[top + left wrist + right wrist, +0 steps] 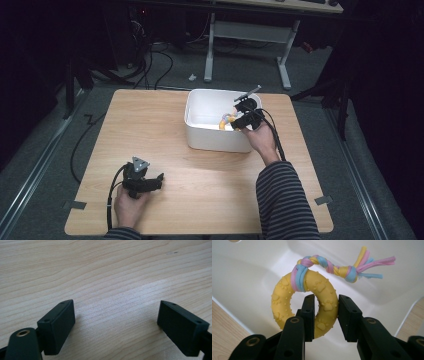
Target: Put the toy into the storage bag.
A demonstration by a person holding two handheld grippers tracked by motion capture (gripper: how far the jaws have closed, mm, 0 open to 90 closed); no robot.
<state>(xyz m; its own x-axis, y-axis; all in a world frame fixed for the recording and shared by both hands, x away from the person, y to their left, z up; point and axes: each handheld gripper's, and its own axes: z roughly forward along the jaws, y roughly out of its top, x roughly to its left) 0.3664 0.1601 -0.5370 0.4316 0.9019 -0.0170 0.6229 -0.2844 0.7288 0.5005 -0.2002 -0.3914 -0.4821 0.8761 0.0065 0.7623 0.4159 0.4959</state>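
Right gripper [325, 315] clamped across one limb of the yellow ring toy [305, 302], held over the white bin [200, 132] near the table's [150, 130] far edge. Looks light, rubbery, nubbed so grippy; grab the ring body, not the floppy braided tail [342, 267]. Left gripper [116, 327] idle, jaws spread, at the near-left corner.

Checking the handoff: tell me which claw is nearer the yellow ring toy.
Right. The right claw is clamped on the yellow ring toy over the white bin; the left claw rests far off, open.

Right of centre on the light wooden table [165, 135]: white rectangular plastic bin [212, 135], right gripper [239, 119] over its right edge, clamped on a yellow ring toy [226, 121]. Lower left: left gripper [150, 181], jaws spread, on bare wood.
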